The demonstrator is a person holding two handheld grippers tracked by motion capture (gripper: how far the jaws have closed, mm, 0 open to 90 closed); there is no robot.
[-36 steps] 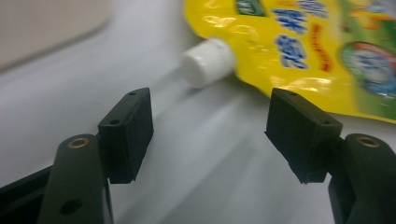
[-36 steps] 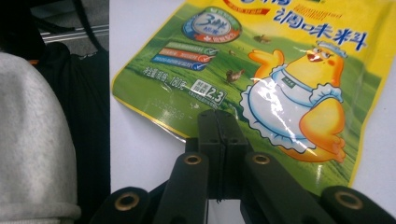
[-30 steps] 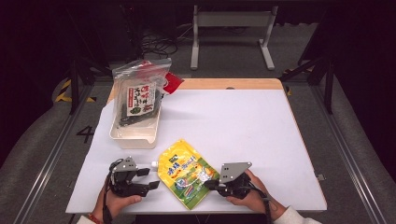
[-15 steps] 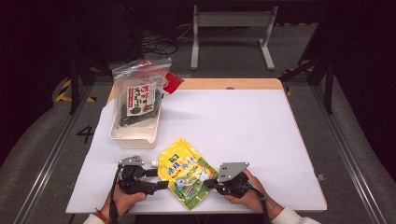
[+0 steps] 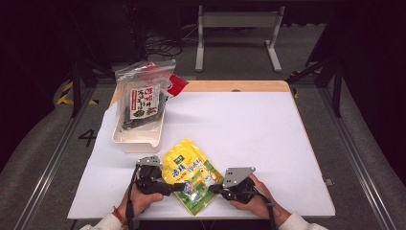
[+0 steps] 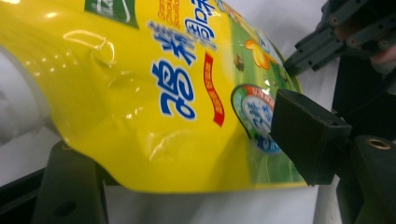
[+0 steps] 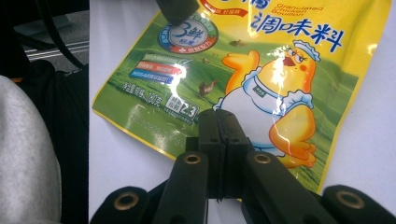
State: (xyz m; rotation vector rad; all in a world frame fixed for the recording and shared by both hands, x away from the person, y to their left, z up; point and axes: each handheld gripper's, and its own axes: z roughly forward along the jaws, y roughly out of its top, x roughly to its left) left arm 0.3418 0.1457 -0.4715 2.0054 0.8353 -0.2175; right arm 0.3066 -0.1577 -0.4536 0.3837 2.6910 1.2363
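Note:
A yellow and green seasoning pouch with a cartoon chicken lies near the table's front edge. My left gripper reaches in from the pouch's left. In the left gripper view, one jaw is under the pouch and the other is on top. These jaws have just been closing, and they press on the pouch. My right gripper is shut at the pouch's right edge. In the right gripper view its closed tips lie over the printed chicken, with nothing visibly between them.
A white bin stands at the back left. It holds a clear zip bag of seaweed, with a red packet behind it. The white table cover stretches to the right and back. The person's hands rest at the front edge.
My left gripper has slid right from beside the pouch onto its left edge, so the pouch now sits between the jaws. The right gripper has stayed put.

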